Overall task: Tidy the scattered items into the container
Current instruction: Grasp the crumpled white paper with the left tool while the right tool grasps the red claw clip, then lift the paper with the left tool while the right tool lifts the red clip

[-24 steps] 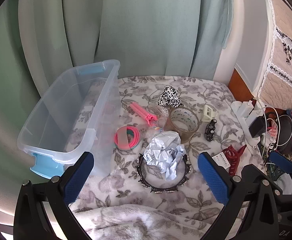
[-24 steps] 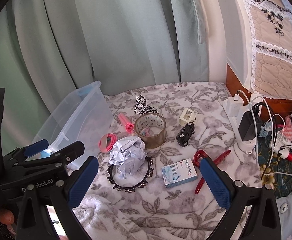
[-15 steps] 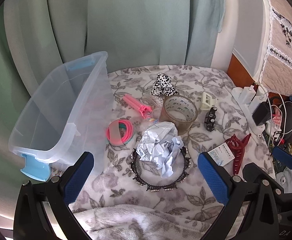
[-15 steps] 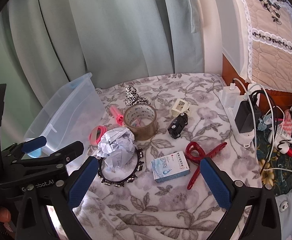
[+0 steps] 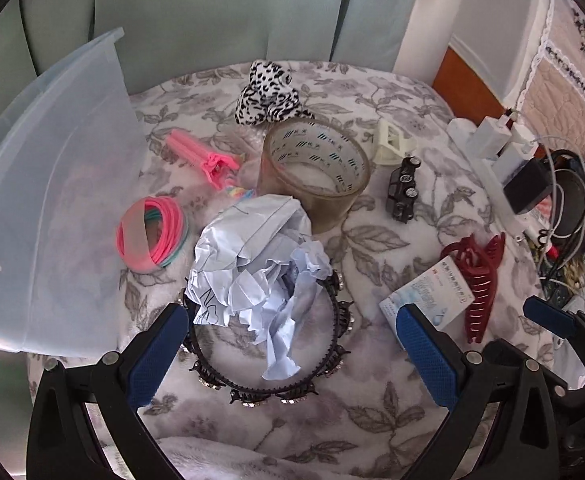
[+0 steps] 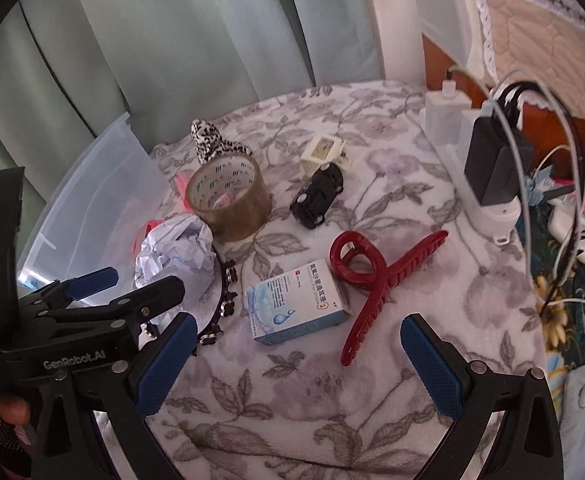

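Lots of little things lie on a flowery blanket, and both grippers hang over them wide open, holding nothing.

A white plug strip (image 6: 488, 184) with a black charger and wires sits at the right edge. The clear plastic box (image 5: 52, 200) fills the left side of the left view. Beside it lie pink hair bands (image 5: 152, 234). In the middle, crumpled paper (image 5: 252, 256) rests on a black headband (image 5: 332, 312), right between the left gripper (image 5: 288, 356) pads. Behind it stands a brown tape roll (image 5: 316, 172). The small medicine box (image 6: 296, 300) and red hair claw (image 6: 376, 268) lie touching, just ahead of the right gripper (image 6: 296, 364).
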{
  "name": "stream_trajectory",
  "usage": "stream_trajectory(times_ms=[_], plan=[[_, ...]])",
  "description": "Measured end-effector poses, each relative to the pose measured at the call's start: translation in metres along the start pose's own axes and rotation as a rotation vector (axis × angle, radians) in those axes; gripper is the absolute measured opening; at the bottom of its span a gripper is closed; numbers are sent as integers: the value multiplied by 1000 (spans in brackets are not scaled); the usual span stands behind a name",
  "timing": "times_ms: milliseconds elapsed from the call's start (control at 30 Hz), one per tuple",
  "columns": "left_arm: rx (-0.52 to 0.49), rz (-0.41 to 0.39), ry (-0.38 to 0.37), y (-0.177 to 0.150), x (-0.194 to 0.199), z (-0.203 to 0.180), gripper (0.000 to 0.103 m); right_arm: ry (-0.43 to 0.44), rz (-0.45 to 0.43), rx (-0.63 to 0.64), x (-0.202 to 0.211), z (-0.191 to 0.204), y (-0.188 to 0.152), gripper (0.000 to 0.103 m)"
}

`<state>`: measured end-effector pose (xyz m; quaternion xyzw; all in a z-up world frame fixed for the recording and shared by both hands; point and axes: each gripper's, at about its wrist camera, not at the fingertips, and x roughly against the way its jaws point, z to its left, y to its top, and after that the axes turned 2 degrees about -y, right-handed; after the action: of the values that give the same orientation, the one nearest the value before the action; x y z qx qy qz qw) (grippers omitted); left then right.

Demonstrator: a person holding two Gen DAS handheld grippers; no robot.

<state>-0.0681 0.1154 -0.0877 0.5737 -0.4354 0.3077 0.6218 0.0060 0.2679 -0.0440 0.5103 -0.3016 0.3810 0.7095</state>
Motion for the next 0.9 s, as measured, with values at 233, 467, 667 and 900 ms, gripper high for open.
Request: stream_trajectory(times_ms=[233, 467, 667, 900], plan=[[1, -10, 54, 11, -22, 12, 103, -64, 6, -88, -24, -30, 7, 103], [69, 34, 33, 18, -45, 27, 103, -126, 19, -188, -52, -48, 26, 89], [41, 43, 39, 18, -55, 24, 88, -134, 36, -189, -64, -49, 33, 80], [42, 46, 59, 15, -52, 24, 77, -143, 14, -226, -63, -53, 36, 72]])
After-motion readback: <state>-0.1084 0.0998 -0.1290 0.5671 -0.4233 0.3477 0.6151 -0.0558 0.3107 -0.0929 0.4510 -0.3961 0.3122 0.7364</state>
